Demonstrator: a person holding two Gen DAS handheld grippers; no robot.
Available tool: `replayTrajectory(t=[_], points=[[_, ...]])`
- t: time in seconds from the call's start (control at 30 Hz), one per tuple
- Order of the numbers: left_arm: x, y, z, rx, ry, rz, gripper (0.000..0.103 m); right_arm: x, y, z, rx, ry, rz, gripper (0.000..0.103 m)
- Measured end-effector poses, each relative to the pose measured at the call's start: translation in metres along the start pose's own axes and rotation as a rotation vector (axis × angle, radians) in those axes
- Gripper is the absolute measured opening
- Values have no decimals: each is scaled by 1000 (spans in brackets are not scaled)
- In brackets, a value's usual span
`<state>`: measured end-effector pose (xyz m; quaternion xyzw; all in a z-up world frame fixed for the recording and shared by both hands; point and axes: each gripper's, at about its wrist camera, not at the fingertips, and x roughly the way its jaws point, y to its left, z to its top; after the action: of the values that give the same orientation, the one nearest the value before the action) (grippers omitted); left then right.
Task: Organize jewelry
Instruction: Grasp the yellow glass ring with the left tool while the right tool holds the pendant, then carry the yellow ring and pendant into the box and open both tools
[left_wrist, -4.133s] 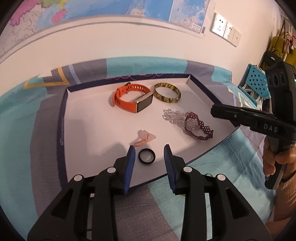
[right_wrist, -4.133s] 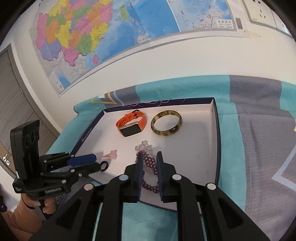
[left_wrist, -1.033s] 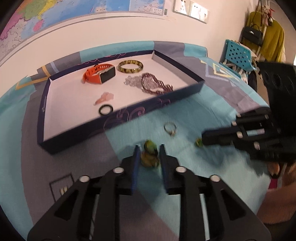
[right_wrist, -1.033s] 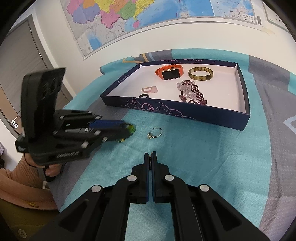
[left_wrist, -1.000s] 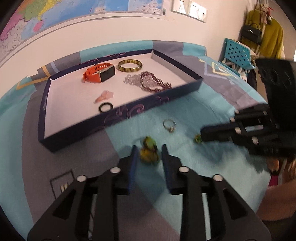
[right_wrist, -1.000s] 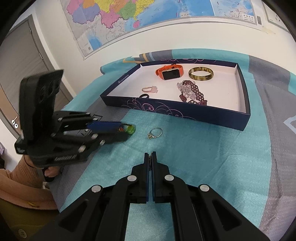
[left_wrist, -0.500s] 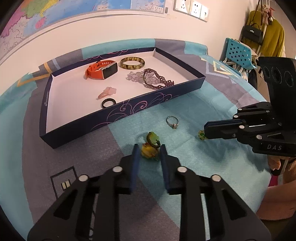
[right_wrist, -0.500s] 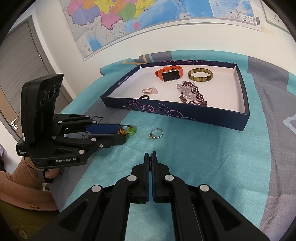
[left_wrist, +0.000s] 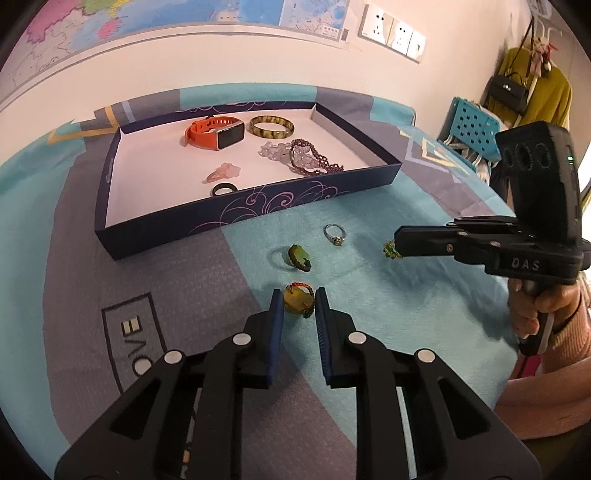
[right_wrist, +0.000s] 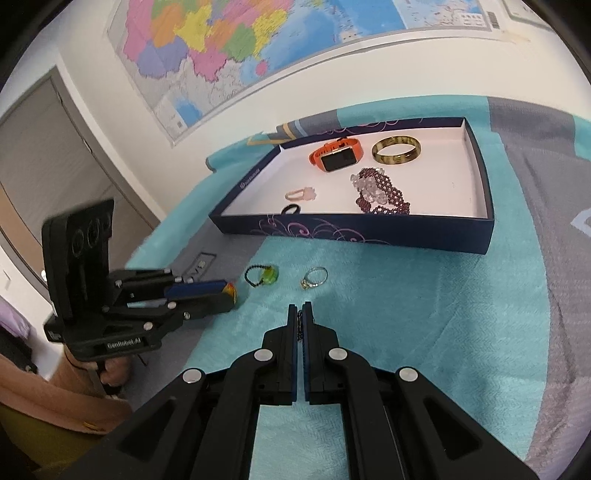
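A dark blue tray (left_wrist: 258, 212) holds an orange watch (left_wrist: 214, 132), a mottled bangle (left_wrist: 271, 125), a purple bead bracelet (left_wrist: 314, 160), a pink ring and a black ring (left_wrist: 222, 189). On the cloth lie a green-stone ring (left_wrist: 300, 257) and a silver ring (left_wrist: 335, 233). My left gripper (left_wrist: 298, 302) is shut on a yellow-stone ring (left_wrist: 296, 301) with a red bead band. My right gripper (right_wrist: 300, 314) is shut on a small green bead ring (left_wrist: 389, 250), seen as dark beads between its pads (right_wrist: 300, 321).
A teal and grey patterned cloth (left_wrist: 388, 306) covers the table. A wall map (right_wrist: 258, 44) hangs behind. A blue perforated crate (left_wrist: 472, 127) and hanging clothes stand at the far right. A grey door (right_wrist: 48, 147) is at the left.
The left gripper has pulled back and lifted slightly with the yellow-stone ring, leaving the green-stone ring on the cloth. The right gripper stays shut and has barely moved.
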<state>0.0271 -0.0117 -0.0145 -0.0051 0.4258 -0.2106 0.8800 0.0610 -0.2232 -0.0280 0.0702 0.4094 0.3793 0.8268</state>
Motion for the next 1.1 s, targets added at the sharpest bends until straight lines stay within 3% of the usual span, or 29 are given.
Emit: replayTrajectory(t=[1.1], points=[[-19, -1, 39, 12, -118, 11, 18, -4, -7, 47, 4, -92, 14, 1]])
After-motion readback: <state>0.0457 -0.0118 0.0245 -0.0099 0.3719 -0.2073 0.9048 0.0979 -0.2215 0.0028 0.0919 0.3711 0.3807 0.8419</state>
